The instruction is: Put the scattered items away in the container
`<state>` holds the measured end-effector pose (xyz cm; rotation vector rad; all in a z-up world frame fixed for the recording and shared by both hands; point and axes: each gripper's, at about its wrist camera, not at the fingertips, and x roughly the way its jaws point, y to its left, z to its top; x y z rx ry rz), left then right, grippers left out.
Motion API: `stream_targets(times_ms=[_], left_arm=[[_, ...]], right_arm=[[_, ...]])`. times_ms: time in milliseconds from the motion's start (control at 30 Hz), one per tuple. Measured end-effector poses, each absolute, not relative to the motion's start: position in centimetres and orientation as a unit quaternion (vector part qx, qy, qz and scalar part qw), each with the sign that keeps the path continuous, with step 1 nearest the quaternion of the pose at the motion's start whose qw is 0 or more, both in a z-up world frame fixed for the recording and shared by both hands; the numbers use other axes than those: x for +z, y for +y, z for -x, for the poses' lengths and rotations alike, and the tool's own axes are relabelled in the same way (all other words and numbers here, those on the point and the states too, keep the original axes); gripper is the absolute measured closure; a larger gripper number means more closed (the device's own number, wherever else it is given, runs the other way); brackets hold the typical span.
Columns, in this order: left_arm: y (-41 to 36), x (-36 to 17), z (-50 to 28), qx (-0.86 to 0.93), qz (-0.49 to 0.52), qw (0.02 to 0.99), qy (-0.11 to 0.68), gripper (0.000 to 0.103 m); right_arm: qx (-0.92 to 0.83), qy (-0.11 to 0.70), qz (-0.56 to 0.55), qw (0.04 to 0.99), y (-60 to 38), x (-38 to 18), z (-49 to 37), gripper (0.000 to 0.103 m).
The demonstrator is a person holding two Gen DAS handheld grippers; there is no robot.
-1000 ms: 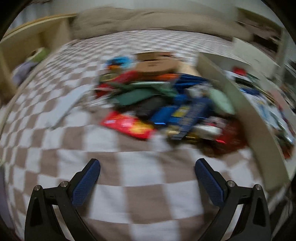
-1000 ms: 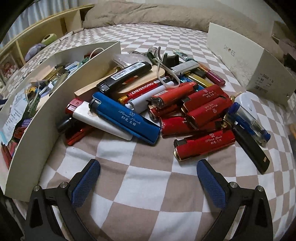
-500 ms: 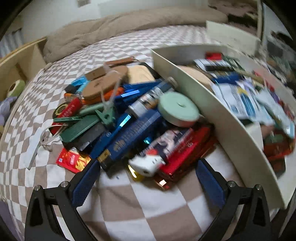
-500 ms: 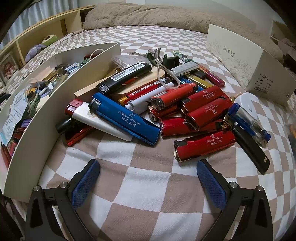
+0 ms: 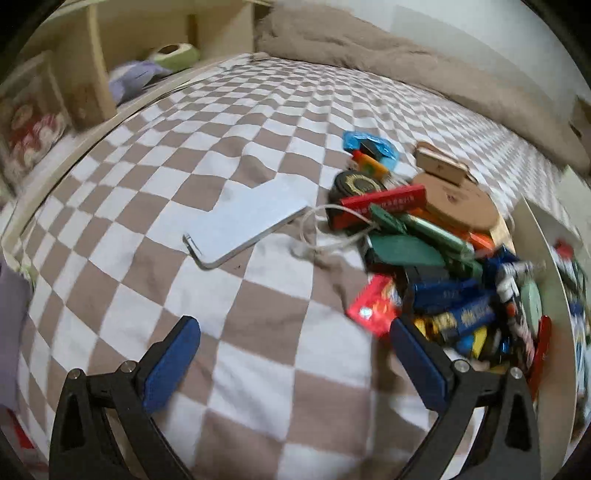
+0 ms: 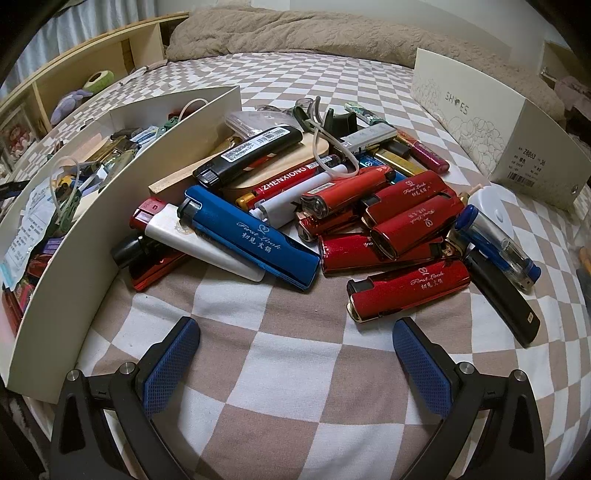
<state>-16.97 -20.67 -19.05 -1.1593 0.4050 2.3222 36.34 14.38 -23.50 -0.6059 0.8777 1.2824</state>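
Observation:
A pile of lighters and small items lies on the checkered bedspread. In the right wrist view, a blue lighter [image 6: 255, 236], several red lighters [image 6: 406, 288] and a black lighter [image 6: 251, 151] lie beside the white container [image 6: 110, 206], which holds several items. My right gripper [image 6: 295, 354] is open and empty, just short of the pile. In the left wrist view, my left gripper [image 5: 295, 354] is open and empty over bare bedspread, with the pile [image 5: 424, 266] and the container wall [image 5: 554, 280] to its right. A red packet [image 5: 373, 306] lies near its right finger.
A flat silver device [image 5: 243, 225] with a white cord [image 5: 325, 236] lies left of the pile. A white shoe box lid [image 6: 491, 136] stands at the right. A wooden shelf [image 5: 92, 74] runs along the bed's left side. A brown blanket [image 6: 295, 33] lies at the back.
My left gripper has swung left, away from the container and the pile, which now sit at the right edge of its view. My right gripper has barely moved.

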Motion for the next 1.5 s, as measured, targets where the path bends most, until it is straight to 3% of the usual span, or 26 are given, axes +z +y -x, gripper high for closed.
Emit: stream_targets(times_ms=[167,433,567,767,900,1067,1500], left_arm=[[-21.1,-18.0,14.6,0.811,0.439,0.368,0.119,0.0],[-16.5,-19.3,7.5,0.748,0.378,0.473,0.273,0.0],[-14.3,-21.4,5.1,0.739,0.329,0.466,0.359,0.0],[-11.9,-21.7,3.7,0.776,0.257,0.41,0.405,0.0],[-12.4,-21.1,6.9,0.811,0.292,0.355,0.363,0.0],[-15.4,-20.7,12.7,0.833,0.392,0.299,0.251,0.0],[-18.4,-19.7,15.5,0.858,0.394,0.231,0.235,0.0]], right_arm=[[0.569,0.39,0.269,0.672,14.4,-23.5,-36.4,0.0],[0.569,0.389,0.27,0.672,14.4,-23.5,-36.4,0.0],[0.569,0.389,0.27,0.672,14.4,-23.5,-36.4,0.0],[0.57,0.389,0.27,0.672,14.5,-23.5,-36.4,0.0],[0.57,0.389,0.27,0.672,14.7,-23.5,-36.3,0.0],[0.57,0.389,0.27,0.672,14.8,-23.5,-36.3,0.0],[0.57,0.388,0.27,0.671,14.9,-23.5,-36.2,0.0]])
